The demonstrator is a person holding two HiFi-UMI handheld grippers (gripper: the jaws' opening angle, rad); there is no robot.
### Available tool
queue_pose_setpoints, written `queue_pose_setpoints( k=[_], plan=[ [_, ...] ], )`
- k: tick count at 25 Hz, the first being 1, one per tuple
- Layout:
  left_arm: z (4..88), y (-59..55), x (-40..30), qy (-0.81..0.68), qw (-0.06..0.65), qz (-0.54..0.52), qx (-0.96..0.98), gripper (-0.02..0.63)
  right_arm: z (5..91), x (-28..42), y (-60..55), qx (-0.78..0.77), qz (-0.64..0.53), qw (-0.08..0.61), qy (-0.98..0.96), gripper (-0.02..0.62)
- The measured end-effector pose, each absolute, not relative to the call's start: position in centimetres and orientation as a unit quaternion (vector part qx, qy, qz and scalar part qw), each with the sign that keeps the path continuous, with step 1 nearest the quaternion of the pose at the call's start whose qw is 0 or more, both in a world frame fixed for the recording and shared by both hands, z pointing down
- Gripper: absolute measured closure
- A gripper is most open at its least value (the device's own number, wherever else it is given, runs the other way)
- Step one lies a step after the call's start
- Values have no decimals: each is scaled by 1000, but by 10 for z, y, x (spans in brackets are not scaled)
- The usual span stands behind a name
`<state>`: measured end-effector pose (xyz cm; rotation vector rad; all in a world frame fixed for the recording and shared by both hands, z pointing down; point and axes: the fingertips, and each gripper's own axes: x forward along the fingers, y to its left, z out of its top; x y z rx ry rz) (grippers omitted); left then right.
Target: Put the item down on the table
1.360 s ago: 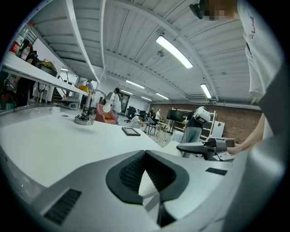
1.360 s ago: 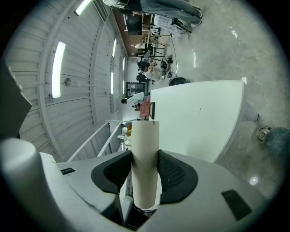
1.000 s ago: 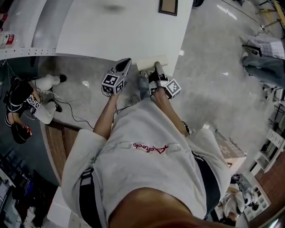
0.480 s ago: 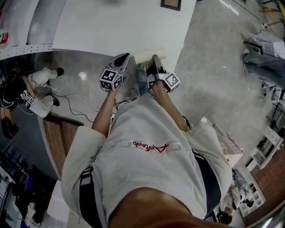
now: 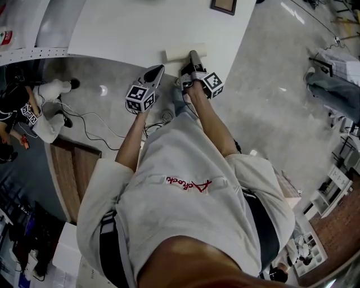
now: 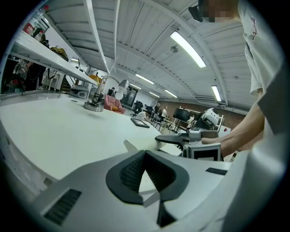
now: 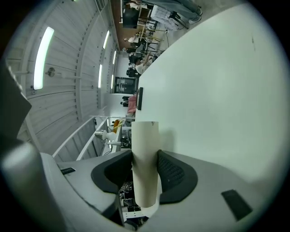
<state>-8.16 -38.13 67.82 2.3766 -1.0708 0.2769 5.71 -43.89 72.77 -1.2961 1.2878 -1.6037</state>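
A cream cardboard tube (image 5: 183, 54) lies crosswise over the near edge of the white table (image 5: 140, 28). My right gripper (image 5: 193, 58) is shut on the tube. In the right gripper view both pads press the tube (image 7: 145, 167) from either side, with the table (image 7: 217, 81) close behind it. Whether the tube rests on the table I cannot tell. My left gripper (image 5: 154, 73) hangs just short of the table edge, to the left of the right one. Its jaws (image 6: 145, 152) meet at the tips and hold nothing.
A dark picture frame (image 5: 223, 5) lies at the table's far side. A lamp base (image 6: 94, 106) and a dark flat tablet (image 6: 139, 122) stand further along the table. A person (image 5: 34, 109) sits on the floor at left, with cables (image 5: 95, 132) beside them.
My right gripper has carried the tube forward from the table's edge to over the tabletop. The left gripper has stayed almost where it was.
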Motion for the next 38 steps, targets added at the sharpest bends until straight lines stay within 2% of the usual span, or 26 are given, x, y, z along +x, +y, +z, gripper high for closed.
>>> queue_pose_setpoints(
  k=[13,20,24,26,29,34,38],
  plan=[
    [675,-385,-91,-414,259,94,868,591,742,56,-467,-557,-644,302,429,434],
    [667,-387,-93,-420,254,89,867,591,746,58,-469,-561,-666,300,389,434],
    [663,-390,-93,-422,249,85,868,591,739,59,-477,-533,-670,329,399,350],
    [663,-390,-93,-420,250,86,868,591,736,55,-480,-519,-669,314,430,316],
    [666,-389,-89,-412,255,86,871,591,728,40,-480,-503,-642,216,536,282],
    [666,-385,-78,-397,261,85,876,591,724,17,-471,-475,-578,24,663,284],
    [666,-383,-73,-391,262,87,878,591,730,7,-460,-465,-471,-140,737,287]
  ],
)
